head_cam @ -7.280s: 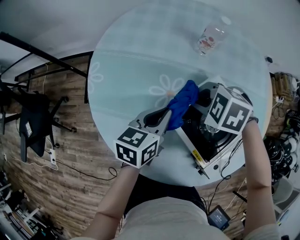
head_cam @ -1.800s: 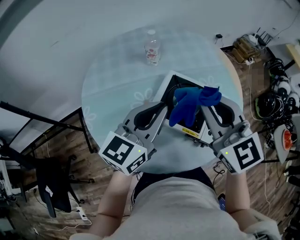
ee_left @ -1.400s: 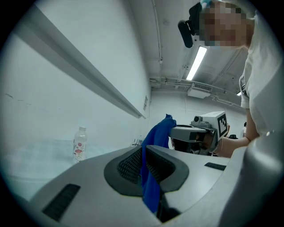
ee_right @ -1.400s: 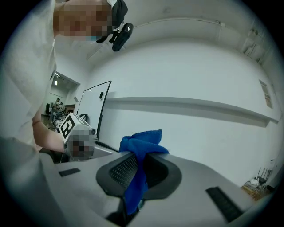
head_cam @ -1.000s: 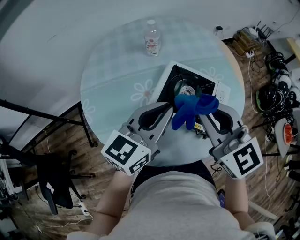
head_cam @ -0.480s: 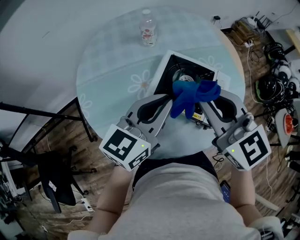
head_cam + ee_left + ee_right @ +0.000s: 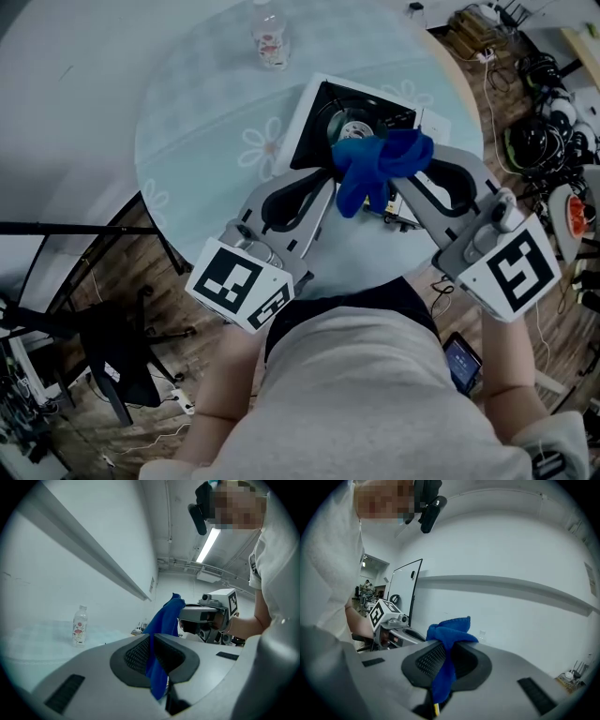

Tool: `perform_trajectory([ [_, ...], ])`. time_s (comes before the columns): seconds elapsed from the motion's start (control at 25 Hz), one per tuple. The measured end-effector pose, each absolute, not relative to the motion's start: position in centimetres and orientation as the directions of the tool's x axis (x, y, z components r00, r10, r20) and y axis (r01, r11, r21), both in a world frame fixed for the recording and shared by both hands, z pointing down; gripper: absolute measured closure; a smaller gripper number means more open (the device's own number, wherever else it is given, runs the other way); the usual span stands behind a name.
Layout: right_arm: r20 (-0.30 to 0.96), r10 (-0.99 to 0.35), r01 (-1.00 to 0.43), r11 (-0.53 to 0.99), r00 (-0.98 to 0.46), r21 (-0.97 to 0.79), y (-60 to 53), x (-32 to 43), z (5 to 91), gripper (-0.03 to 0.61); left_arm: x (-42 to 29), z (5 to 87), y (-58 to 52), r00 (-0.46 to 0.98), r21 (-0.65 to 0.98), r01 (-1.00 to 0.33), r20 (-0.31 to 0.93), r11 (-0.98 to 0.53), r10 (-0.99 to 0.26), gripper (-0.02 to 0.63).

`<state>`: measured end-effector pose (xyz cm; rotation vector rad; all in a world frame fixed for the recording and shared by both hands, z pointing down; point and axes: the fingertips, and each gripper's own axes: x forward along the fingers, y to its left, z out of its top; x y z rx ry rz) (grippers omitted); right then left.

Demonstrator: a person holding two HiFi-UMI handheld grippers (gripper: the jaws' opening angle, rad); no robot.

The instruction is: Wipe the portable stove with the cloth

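A blue cloth (image 7: 377, 165) hangs bunched in the air between my two grippers, above the near edge of the portable stove (image 7: 319, 105). The stove is a white box with a black top and a round burner (image 7: 352, 127). It lies on the round glass table (image 7: 202, 141). My left gripper (image 7: 331, 181) is shut on one end of the cloth (image 7: 165, 617). My right gripper (image 7: 397, 175) is shut on the other end (image 7: 449, 631). In each gripper view the cloth runs down between the closed pads, and the other gripper shows beyond it.
A clear plastic bottle (image 7: 269, 42) stands at the table's far side, also seen as the bottle (image 7: 79, 625) in the left gripper view. Cables and gear (image 7: 539, 141) crowd the floor at right. A black chair (image 7: 103, 347) stands at left. A white wall lies beyond the table.
Several seconds ago only my left gripper held the cloth beside the stove; now both grip it. Over the last second the grippers and cloth barely moved; the head view shifted.
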<state>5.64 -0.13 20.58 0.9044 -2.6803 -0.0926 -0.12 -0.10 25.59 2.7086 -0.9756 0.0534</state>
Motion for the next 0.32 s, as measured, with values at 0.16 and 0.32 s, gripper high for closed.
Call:
perform_trajectory([
  [0.16, 0.276, -0.592, -0.571, 0.805, -0.757, 0.16, 0.18, 5.5, 20.81, 0.534, -0.04, 25.99, 0.1, 0.771, 0.236, -0.634, 0.126, -0.736, -0.624, 0.575],
  [0.32, 0.279, -0.592, -0.572, 0.805, -0.756, 0.158, 0.07, 5.58, 21.07, 0.534, 0.02, 26.03, -0.11, 0.771, 0.234, -0.634, 0.122, -0.737, -0.625, 0.575],
])
